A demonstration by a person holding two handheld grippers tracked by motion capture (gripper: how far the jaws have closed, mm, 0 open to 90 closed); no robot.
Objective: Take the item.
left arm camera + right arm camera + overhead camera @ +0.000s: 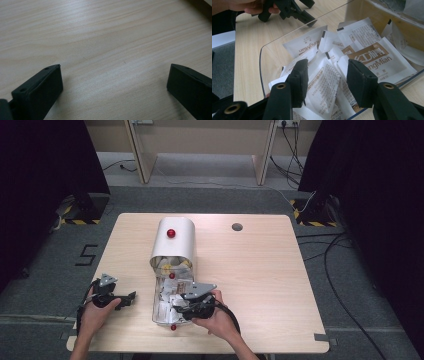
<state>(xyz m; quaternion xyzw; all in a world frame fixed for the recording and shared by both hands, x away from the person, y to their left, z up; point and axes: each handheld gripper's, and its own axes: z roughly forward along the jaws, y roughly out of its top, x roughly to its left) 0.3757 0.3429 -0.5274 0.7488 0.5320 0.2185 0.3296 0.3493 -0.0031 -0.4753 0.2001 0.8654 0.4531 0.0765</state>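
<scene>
A clear shallow box lies at the table's near middle, holding several white and brown sachets. My right gripper reaches into the box from the right. Its jaws are open around a printed white sachet on top of the pile, and I cannot tell whether they touch it. My left gripper rests left of the box, pointing toward it. In the left gripper view the left gripper stands wide open over bare wood. It also appears in the right gripper view as the left gripper, beyond the box's clear rim.
A white curved cover with a red knob stands just behind the box. Small red knobs sit at the box's ends. A round cable hole lies at the back of the wooden table.
</scene>
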